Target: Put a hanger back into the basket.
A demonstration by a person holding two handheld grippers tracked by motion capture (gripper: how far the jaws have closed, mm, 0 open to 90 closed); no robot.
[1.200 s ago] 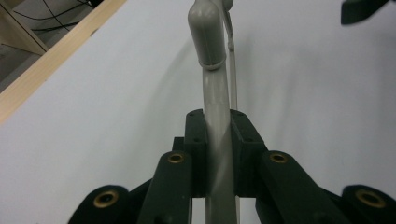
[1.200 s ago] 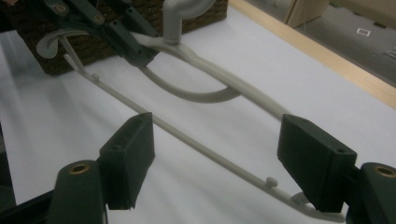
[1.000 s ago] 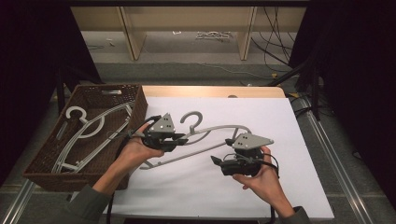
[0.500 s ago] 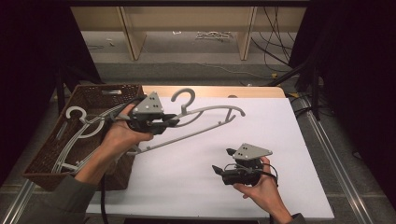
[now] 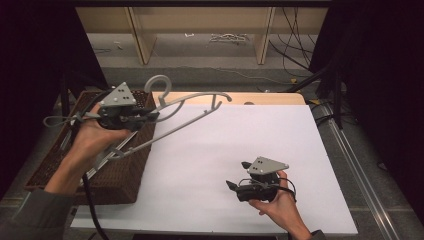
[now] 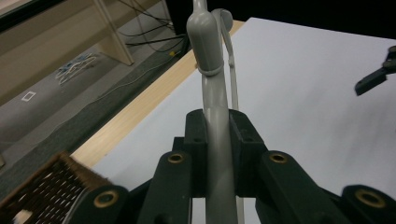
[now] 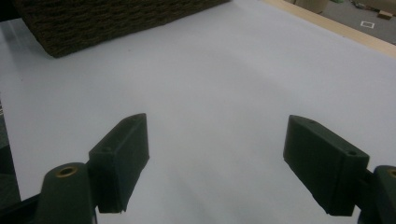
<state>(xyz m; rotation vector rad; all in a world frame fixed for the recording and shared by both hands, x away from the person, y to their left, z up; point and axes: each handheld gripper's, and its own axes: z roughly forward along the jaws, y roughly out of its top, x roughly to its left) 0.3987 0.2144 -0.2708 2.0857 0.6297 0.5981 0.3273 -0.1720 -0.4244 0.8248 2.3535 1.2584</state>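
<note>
Wicker, dark brown, the basket (image 5: 120,180) perhaps held more hangers, hidden beneath your left gripper (image 5: 150,116) clenching the grey plastic hanger (image 5: 192,107); your right gripper (image 5: 239,175) gaped, holding nothing.

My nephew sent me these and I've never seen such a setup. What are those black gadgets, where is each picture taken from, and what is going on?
No robot here: a person holds a hand-held grasping tool in each hand. The high view looks down on a table covered with a white sheet. The left tool is clamped on a grey clothes hanger, lifted in the air beside a brown wicker basket. The right tool is low over the sheet, open and holding nothing. The other two pictures come from cameras riding on the tools: the left gripper view shows its black jaws squeezing the hanger's bar; the right gripper view shows its jaws spread apart over the bare sheet.
</note>
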